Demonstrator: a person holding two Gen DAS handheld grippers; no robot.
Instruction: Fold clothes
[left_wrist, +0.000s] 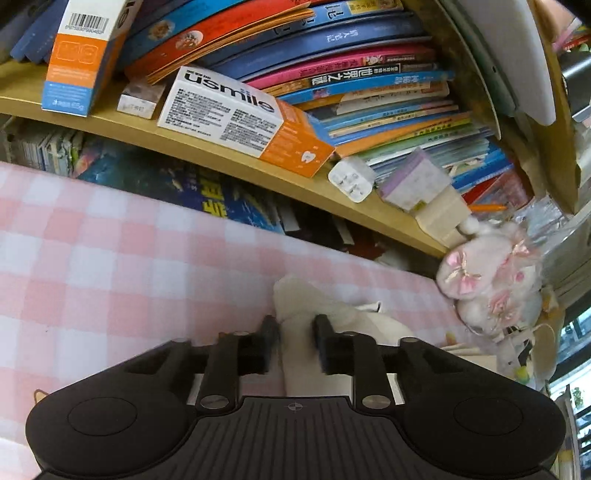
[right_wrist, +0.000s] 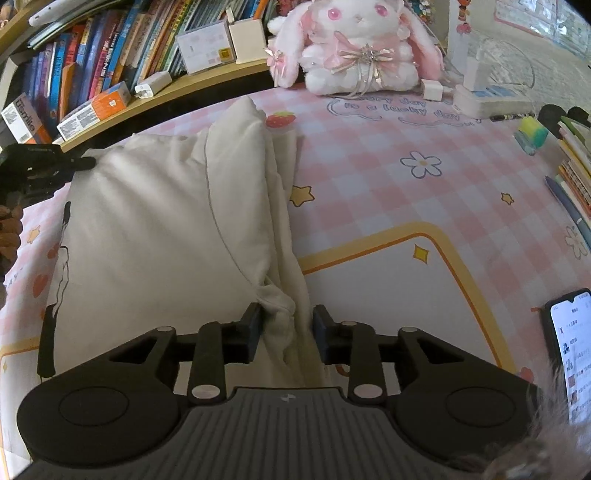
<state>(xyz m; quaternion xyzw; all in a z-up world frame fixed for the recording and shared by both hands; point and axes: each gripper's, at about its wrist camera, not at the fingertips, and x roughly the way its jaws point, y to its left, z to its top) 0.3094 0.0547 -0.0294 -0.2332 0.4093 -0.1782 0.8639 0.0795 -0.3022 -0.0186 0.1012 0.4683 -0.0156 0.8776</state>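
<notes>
While both tongs (left_wrist: 295, 345) (right_wrist: 288, 332) pinch its edges, cream garment (right_wrist: 166, 221) lies folded, rumpled.

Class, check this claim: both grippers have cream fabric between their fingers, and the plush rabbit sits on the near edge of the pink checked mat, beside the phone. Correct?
One error. The plush rabbit sits at the far edge of the pink checked mat, well away from the phone, as the right wrist view shows. The rest holds: left gripper and right gripper straddle the cream garment.
</notes>
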